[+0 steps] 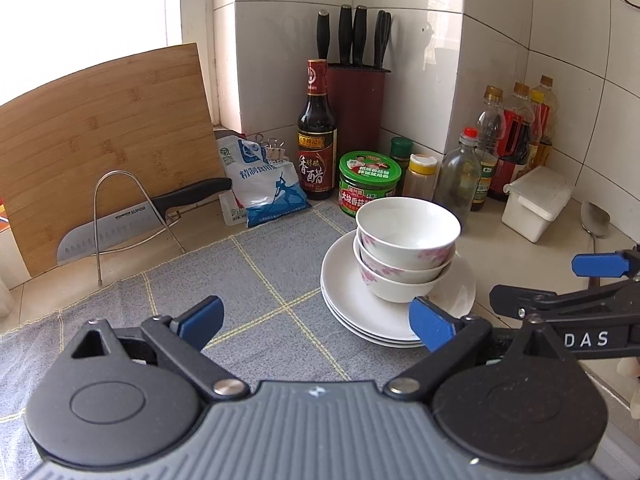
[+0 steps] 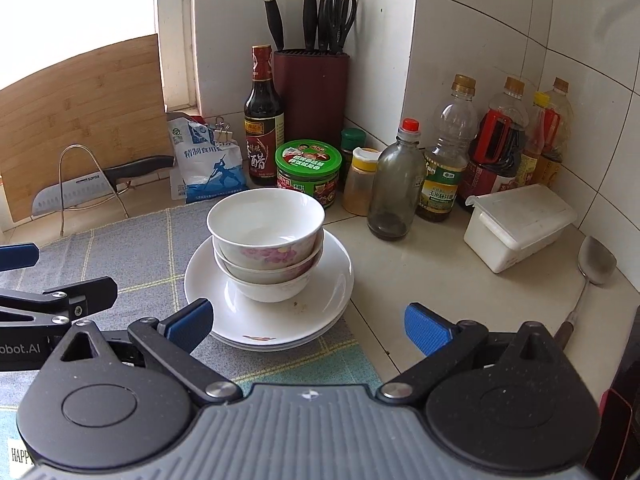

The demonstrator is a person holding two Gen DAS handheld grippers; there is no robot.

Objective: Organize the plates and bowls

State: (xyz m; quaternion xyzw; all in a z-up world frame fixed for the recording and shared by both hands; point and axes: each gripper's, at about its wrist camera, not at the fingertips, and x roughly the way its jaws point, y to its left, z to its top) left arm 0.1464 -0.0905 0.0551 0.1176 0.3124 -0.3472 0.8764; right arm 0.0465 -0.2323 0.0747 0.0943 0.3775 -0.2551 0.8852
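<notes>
With both tools hanging empty over the counter, I judged the stacking as done, or nearly so. My left gripper (image 1: 316, 322) had its jaws spread wide with nothing between them, over the grey checked cloth (image 1: 248, 292), its right pad close to the plate edge. My right gripper (image 2: 308, 326) was just as wide and bare, with the near rim of the plates between its pads and no visible contact. Three bowls (image 2: 266, 240) sat nested upright on the stack of plates (image 2: 332, 280); I counted about three plates. That stack straddled the cloth's edge and the tiled counter (image 2: 420, 280), in front of the green-lidded jar (image 2: 308, 172).

Next move, my guess: either back off or shift the whole pile, which would call for a grip under the plate rim and a level carry.

Bowls and plates looked like glazed white ceramic, smooth and slippery, with pink flower prints on the bowls. Plates were shallow with flared rims, and a few crumbs showed on the top one. Cloth looked woven and soft.
</notes>
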